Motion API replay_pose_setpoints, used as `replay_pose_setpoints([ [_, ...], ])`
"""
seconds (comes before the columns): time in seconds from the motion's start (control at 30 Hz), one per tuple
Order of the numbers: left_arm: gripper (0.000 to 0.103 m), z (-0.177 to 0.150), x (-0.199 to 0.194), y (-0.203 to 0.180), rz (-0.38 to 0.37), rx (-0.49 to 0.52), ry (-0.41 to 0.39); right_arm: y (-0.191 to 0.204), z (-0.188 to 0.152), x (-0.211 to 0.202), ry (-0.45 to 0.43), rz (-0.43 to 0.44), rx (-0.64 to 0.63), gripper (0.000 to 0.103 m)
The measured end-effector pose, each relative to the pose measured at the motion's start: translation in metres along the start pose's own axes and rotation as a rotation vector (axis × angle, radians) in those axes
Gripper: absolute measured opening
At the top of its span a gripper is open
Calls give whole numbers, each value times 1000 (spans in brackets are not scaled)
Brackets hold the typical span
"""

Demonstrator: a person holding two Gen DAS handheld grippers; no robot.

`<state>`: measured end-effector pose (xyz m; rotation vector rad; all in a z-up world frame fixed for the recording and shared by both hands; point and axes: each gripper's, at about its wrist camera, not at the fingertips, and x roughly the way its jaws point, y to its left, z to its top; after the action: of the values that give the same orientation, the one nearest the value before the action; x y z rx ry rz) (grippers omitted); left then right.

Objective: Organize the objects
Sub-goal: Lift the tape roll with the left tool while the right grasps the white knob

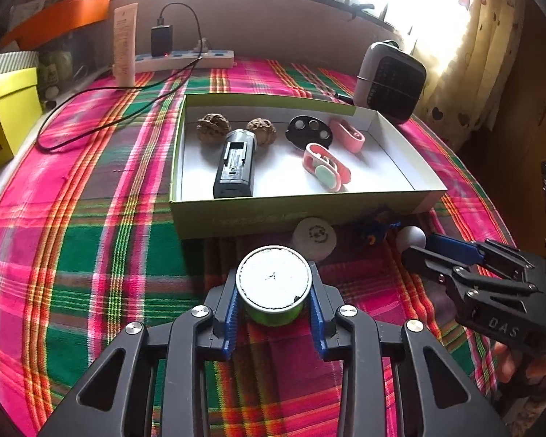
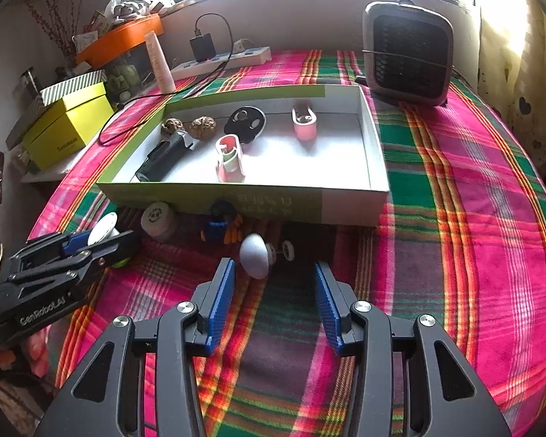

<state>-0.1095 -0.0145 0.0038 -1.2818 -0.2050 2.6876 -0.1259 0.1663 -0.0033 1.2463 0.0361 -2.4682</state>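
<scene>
A: Left gripper (image 1: 274,304), what was it doing?

B: Clamped on the small green can (image 1: 273,287) with the white lid, lower centre of the left wrist view. Both blue pads (image 1: 233,313) pressed its sides, lid facing up. It looked like the can sat on the plaid-covered desk (image 1: 91,255), not lifted, though I couldn't be sure. Side grip made sense: round body, flat top, so it stays upright for carrying.

A: Right gripper?

B: Right gripper (image 2: 275,304) stood wide, nothing between the jaws. The white egg-shaped piece (image 2: 254,255) lay just past its fingertips, centre of the right wrist view. I'd judge it was lined up for that one.

A: Where was the stuff going?

B: Likely the shallow box (image 1: 309,205) with green walls, middle of the frame. It already held two walnuts (image 1: 213,128), a black device (image 1: 234,165), a black disc with holes (image 1: 309,132) and two pink clips (image 1: 325,167).

A: Still outside it?

B: The can, the egg piece, a round white puck (image 1: 315,237) and a blue-orange toy (image 2: 221,226), all on the cloth against the box's near wall. Grouped there, handy for both grippers.

A: Risk?

B: The near wall; the can must clear it.
</scene>
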Motion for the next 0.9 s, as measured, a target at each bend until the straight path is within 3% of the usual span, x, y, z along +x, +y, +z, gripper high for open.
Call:
replay_pose_setpoints([
  [0.83, 30, 5, 3, 5, -13, 7, -6, 10, 6, 9, -18, -53, -64, 45],
  [0.9, 30, 4, 3, 5, -12, 8, -5, 9, 6, 9, -19, -60, -59, 40],
])
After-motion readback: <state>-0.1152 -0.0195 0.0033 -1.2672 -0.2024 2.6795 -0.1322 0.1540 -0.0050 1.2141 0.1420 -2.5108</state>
